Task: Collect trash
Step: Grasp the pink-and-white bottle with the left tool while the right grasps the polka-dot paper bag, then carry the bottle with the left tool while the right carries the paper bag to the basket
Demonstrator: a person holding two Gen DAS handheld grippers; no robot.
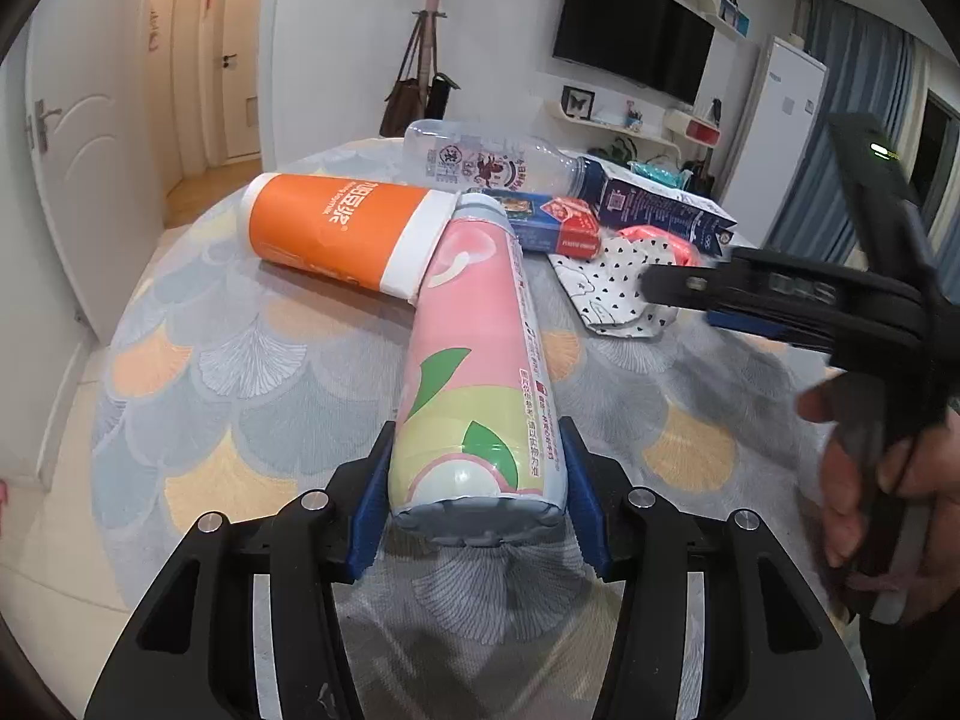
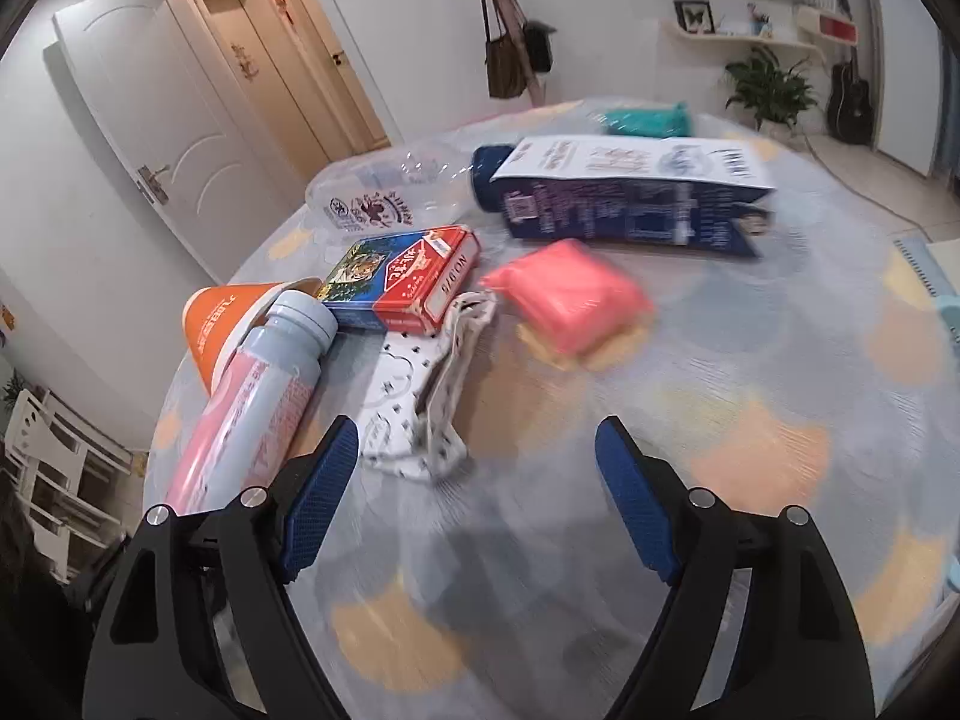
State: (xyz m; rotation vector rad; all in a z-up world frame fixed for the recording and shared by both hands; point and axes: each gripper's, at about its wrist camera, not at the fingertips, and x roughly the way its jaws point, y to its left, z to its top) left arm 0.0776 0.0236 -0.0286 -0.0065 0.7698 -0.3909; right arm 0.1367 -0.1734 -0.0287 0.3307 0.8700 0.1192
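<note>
1. Gripping the base end of a pink peach-print bottle (image 1: 474, 372), the left gripper (image 1: 477, 498) is pressing its blue pads (image 1: 373, 498) against both sides; the bottle is lying on its side on the tablecloth (image 1: 240, 360), so the grasp is taking it low and near the bottom, likely to lift it away as trash.
2. Hovering with jaws spread wide and nothing between them, the right gripper (image 2: 474, 498) is pointing down over bare cloth just short of a white heart-print pouch (image 2: 420, 396), probably lining up the next pick.
3. Lying beyond the pouch are a pink packet (image 2: 570, 297) and a red-and-blue card box (image 2: 408, 279).
4. Resting on its side, an orange paper cup (image 1: 342, 234) is touching the bottle's pale cap end, so lifting may nudge it.
5. Sitting farthest are a clear plastic bottle (image 1: 480, 165), a navy-and-white carton (image 2: 630, 198) and a teal packet (image 2: 645, 120), all waiting on the table.
</note>
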